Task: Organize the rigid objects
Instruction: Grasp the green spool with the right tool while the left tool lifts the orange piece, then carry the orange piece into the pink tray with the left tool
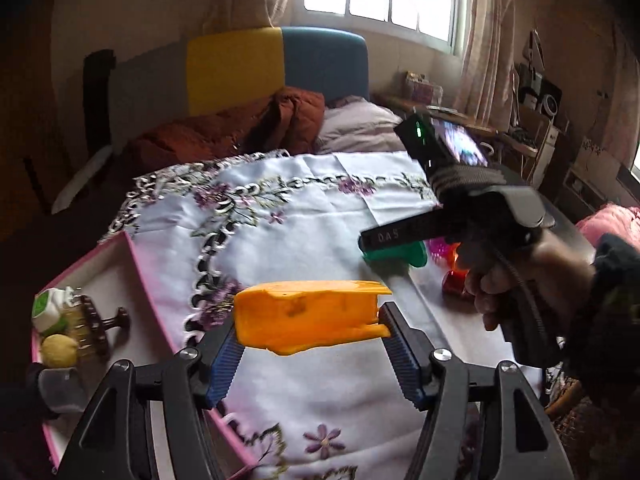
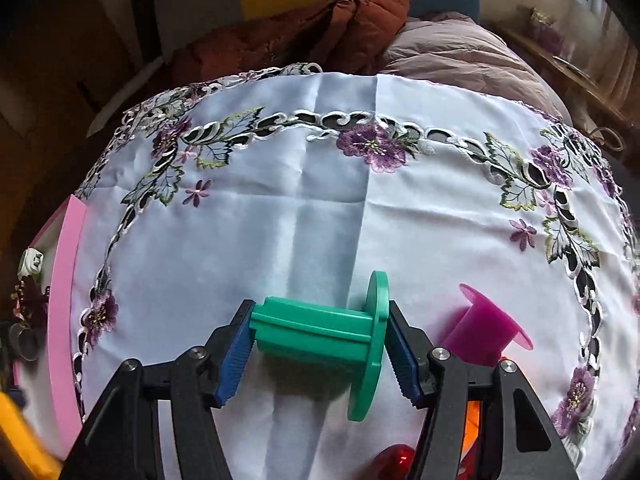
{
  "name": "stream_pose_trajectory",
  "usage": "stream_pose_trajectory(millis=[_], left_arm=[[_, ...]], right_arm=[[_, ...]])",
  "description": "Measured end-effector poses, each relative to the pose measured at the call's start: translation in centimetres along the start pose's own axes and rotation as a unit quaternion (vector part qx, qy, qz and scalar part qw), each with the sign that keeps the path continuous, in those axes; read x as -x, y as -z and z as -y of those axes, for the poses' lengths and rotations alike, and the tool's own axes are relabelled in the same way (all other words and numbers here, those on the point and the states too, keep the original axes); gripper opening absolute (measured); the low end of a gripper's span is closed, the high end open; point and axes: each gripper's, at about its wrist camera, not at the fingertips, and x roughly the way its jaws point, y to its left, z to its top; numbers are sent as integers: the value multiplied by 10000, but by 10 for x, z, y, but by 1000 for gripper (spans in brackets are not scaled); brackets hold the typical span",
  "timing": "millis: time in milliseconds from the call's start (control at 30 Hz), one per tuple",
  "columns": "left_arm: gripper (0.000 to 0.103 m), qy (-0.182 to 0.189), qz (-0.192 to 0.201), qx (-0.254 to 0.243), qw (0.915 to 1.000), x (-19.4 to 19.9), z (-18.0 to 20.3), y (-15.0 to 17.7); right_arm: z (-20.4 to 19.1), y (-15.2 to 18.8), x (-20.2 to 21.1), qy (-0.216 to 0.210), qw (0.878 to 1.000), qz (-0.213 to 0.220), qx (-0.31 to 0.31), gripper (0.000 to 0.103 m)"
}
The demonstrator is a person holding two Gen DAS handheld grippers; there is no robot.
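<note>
Orange plastic wedge [image 1: 308, 316] sits clenched in our left gripper [image 1: 310, 344]; right gripper [image 2: 320, 346] grasps green plastic spool [image 2: 332, 336]; we carry both level toward pink-rimmed tray [image 1: 136, 264].

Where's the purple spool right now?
In the right wrist view, the purple spool lies on its side on the embroidered tablecloth, lower right, just right of the green spool held in the right gripper.

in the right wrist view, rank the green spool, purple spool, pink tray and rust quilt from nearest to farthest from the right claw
1. green spool, clamped between the right claw's pads.
2. purple spool, just right of it on the cloth.
3. pink tray, at the cloth's left edge.
4. rust quilt, beyond the cloth's far edge.
</note>
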Motion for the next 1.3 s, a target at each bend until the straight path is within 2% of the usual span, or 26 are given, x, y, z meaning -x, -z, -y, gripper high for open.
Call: stream_pose_trajectory(millis=[233, 800, 933, 1100, 1200, 1300], left_arm=[[66, -120, 108, 284, 9995, 24, -24, 0], [66, -320, -88, 1008, 9944, 40, -82, 25], [66, -406, -119, 1416, 9890, 53, -117, 38], [66, -725, -207, 1942, 9781, 71, -164, 64], [66, -746, -282, 2180, 9727, 72, -180, 75], [66, -526, -385, 2289, 9713, 63, -184, 76]], right_arm=[[0, 1, -2, 147, 9999, 20, 84, 62], [-3, 2, -6, 468, 9985, -3, 285, 61], [-2, 2, -6, 505, 9983, 4, 280, 61], [-4, 2, -6, 527, 9980, 8, 336, 61], [-5, 2, -7, 547, 9978, 12, 370, 61], [-6, 2, -7, 559, 9976, 11, 407, 61]])
